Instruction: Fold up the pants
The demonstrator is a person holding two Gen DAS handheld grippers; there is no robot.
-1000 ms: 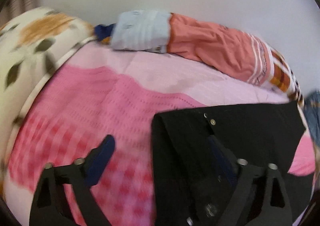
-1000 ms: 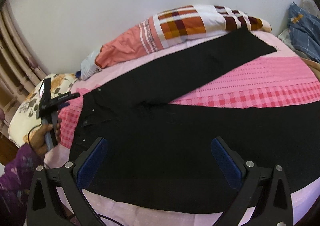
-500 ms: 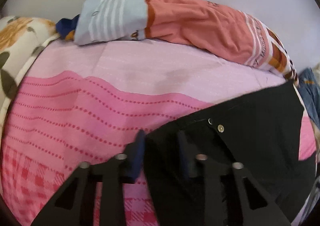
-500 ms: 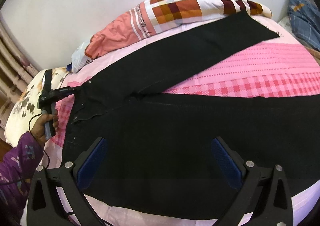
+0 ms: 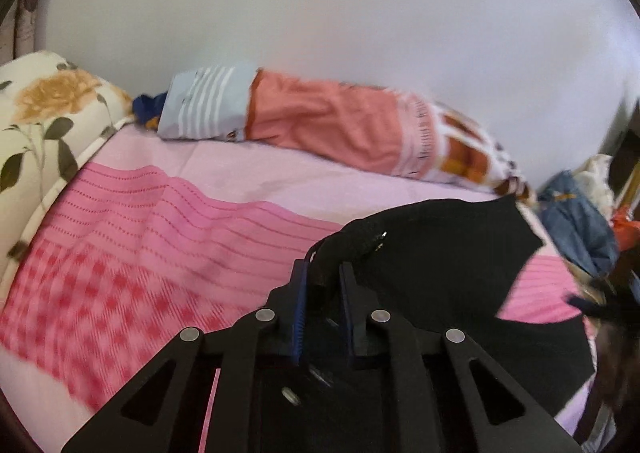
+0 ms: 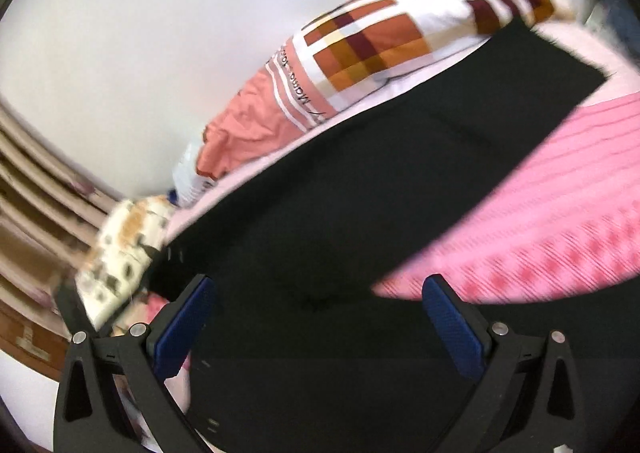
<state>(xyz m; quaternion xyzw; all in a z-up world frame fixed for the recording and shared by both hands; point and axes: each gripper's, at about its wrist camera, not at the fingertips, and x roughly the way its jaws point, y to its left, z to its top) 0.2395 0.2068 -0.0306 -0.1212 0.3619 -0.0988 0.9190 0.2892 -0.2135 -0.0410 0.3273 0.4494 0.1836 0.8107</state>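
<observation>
Black pants [image 6: 360,213] lie spread on a pink bed cover [image 6: 552,221], one leg running up toward the patterned pillow. In the left wrist view my left gripper [image 5: 324,273] is shut on the waistband edge of the black pants [image 5: 432,265] and lifts it off the cover. My right gripper [image 6: 320,293] is open and empty, low over the middle of the pants near the crotch; its blue pads [image 6: 452,329] stand wide apart.
A long orange, white and checked pillow [image 5: 340,125] lies against the white wall. A floral pillow [image 5: 44,121] sits at the left end of the bed. Blue clothes [image 5: 576,221] are piled at the right. A wooden headboard [image 6: 32,237] stands at the left.
My left gripper closed on the waistband and has lifted it. My right gripper has moved forward and down, closer to the pants, and stays open.
</observation>
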